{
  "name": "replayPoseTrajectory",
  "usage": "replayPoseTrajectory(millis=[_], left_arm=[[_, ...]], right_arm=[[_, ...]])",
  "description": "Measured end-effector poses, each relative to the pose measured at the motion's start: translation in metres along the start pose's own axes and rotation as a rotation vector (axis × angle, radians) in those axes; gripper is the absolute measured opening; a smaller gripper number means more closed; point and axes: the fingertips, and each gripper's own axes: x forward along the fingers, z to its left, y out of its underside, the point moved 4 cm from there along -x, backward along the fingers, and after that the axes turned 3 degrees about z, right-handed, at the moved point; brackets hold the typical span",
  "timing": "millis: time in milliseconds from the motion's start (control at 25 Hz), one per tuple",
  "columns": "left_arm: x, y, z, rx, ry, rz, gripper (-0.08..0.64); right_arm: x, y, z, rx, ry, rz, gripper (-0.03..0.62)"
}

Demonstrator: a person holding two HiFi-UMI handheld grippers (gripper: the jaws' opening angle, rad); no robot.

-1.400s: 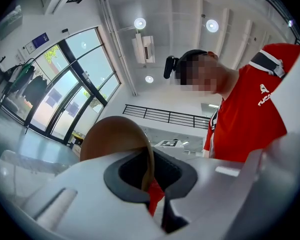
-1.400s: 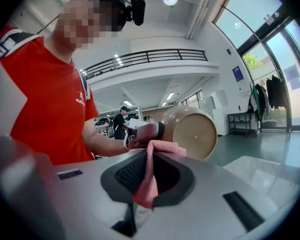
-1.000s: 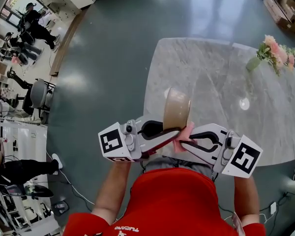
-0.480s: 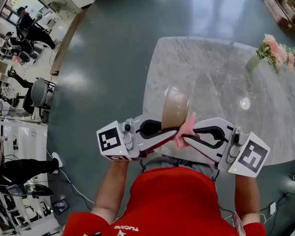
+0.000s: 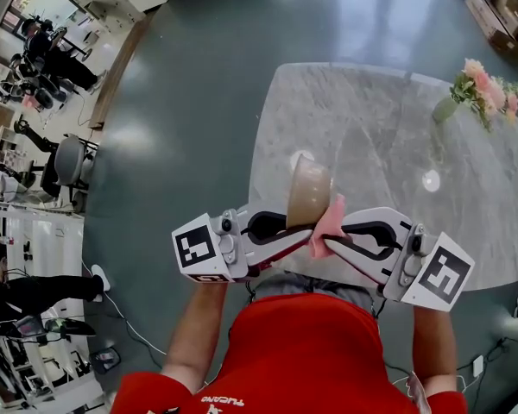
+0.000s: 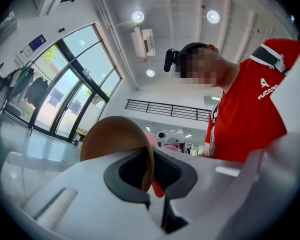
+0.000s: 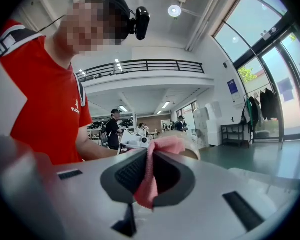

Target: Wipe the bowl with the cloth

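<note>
A tan-brown bowl (image 5: 309, 191) is held on edge in front of my chest, above the near edge of the marble table (image 5: 388, 136). My left gripper (image 5: 304, 231) is shut on its rim; in the left gripper view the bowl (image 6: 115, 136) rises out of the jaws. My right gripper (image 5: 321, 241) is shut on a pink cloth (image 5: 329, 222), which lies against the bowl's right side. In the right gripper view the cloth (image 7: 152, 173) hangs pinched between the dark pads, with the bowl (image 7: 190, 150) just behind it.
A vase of pink flowers (image 5: 479, 93) stands at the table's far right. A small white round thing (image 5: 429, 180) lies mid-table. To the left is grey floor, with people and office chairs (image 5: 65, 162) far left.
The right gripper with the cloth has shifted a little to the right and up along the bowl. The bowl is tilted slightly differently. The left gripper has stayed put.
</note>
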Motion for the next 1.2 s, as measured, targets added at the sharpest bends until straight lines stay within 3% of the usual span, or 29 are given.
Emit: replayPoseTrajectory(millis=[200, 440, 760, 1000, 1200], left_arm=[[0.007, 0.009, -0.004, 0.023, -0.001, 0.055, 0.018], [0.006, 0.01, -0.003, 0.032, -0.015, 0.067, 0.018], [0.004, 0.021, -0.006, 0.028, -0.017, 0.165, 0.018], [0.006, 0.028, -0.005, 0.039, -0.024, 0.208, 0.018], [0.004, 0.028, -0.009, 0.052, 0.002, 0.231, 0.018]], right_arm=[[-0.002, -0.016, -0.01, -0.039, 0.037, -0.034, 0.021], [0.001, -0.008, -0.002, -0.048, -0.008, 0.027, 0.021], [0.008, -0.023, -0.032, -0.03, 0.136, 0.006, 0.021], [0.006, -0.013, -0.024, -0.056, 0.088, 0.106, 0.021], [0.008, -0.015, -0.047, -0.025, 0.144, 0.084, 0.021]])
